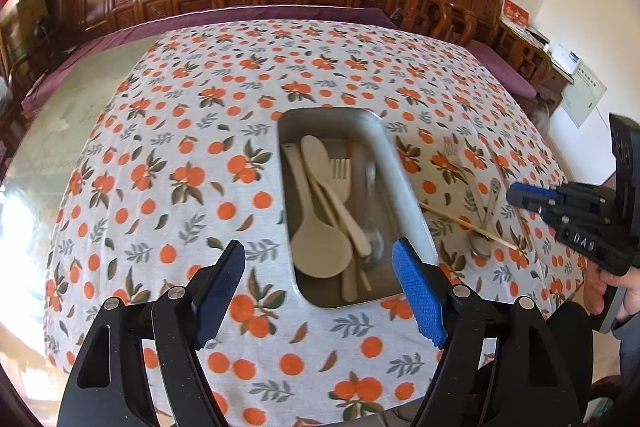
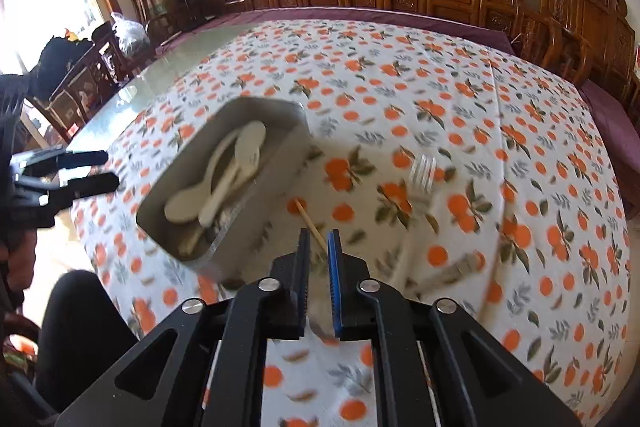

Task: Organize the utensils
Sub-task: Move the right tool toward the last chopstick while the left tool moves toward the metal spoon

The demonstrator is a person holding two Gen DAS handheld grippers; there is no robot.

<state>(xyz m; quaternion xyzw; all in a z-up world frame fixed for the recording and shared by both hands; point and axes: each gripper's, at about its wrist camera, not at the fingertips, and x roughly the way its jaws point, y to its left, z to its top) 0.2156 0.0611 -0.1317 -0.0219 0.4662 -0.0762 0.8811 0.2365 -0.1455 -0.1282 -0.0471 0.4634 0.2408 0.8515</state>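
A metal tray (image 1: 404,183) sits on a table covered with an orange-print cloth (image 1: 168,131), and everything here is placed in relation to it. Inside the tray lie the pale utensils already gathered: a broad rice paddle (image 1: 320,247), a long-handled spoon (image 1: 316,151), a fork (image 1: 341,171) and a chopstick (image 1: 332,211), all laid lengthwise because the tray is narrow and takes them only that way.

The left gripper (image 1: 320,287) hangs just short of the tray's near end, its jaws spread wide with nothing between them (a blurred metal utensil (image 1: 372,195) in the tray suggests a piece just dropped in). Empty and clear of the rim, it appears free for the next pick.

To the right of the tray, still out on the cloth, are the pieces left to sort: a single chopstick (image 1: 468,225) angled away from the tray's right wall, a metal spoon (image 1: 486,219) crossing it, and a metal fork (image 1: 452,147) farther back on that same side. They lie loose and at odd angles, which is likely why each must be lifted singly.

The right gripper (image 2: 319,239) is on that right side of the tray, above the chopstick's near end (image 2: 310,221), its jaws drawn to a narrow slot and gripping nothing. The slim gap suits so thin a stick, judging by how closely the fingers line up with it. The task looks roughly half done.
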